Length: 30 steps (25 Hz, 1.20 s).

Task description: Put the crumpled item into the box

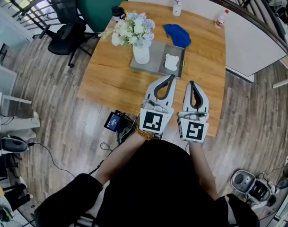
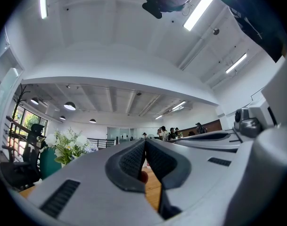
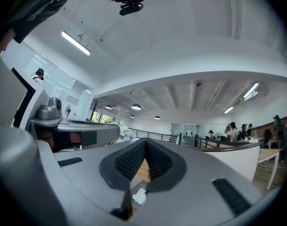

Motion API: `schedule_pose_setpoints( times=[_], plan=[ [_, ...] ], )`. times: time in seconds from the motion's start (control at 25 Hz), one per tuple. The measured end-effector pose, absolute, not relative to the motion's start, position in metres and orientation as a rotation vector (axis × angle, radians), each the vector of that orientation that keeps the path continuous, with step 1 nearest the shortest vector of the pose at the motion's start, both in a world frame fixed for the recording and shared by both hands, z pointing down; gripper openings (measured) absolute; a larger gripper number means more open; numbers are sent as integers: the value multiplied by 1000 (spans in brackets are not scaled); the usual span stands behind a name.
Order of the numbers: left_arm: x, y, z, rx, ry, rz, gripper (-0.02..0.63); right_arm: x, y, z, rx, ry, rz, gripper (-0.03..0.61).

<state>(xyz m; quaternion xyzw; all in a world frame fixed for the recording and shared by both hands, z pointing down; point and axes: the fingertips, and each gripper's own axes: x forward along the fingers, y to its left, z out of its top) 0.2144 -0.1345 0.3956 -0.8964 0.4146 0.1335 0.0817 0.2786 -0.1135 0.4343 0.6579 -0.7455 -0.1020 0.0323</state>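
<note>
Lying in shallow grey box (image 1: 175, 50), crumpled item (image 1: 171, 62), long axis near-to-far.

Bright, even ceiling strip light; sharp frames, strong fisheye bending at edges.

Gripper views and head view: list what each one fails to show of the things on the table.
Right gripper view: the white crumpled item shows only as a scrap; the right gripper's own shut jaws cover the rest.
Left gripper view: the left gripper blocks most of the table; a red speck is too small to name.
Head view: seen from above, the grey box's wall height is unreadable.
</note>
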Motion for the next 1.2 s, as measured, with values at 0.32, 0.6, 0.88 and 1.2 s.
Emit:
schedule_pose_setpoints(
  times=[0.32,0.6,0.88,1.2],
  plan=[
    [215,-134,397,-2682,1239,401,23,278,-113,436,2022,-2292,-314,-8],
    [212,-134,399,-2688,1248,393,23,274,-115,424,2072,-2316,-340,-8],
    [213,-133,401,-2705,1257,403,23,278,-113,442,2021,-2267,-282,-9],
    [213,-133,406,-2712,1267,381,23,278,-114,434,2067,-2288,-304,-9]
  ],
)
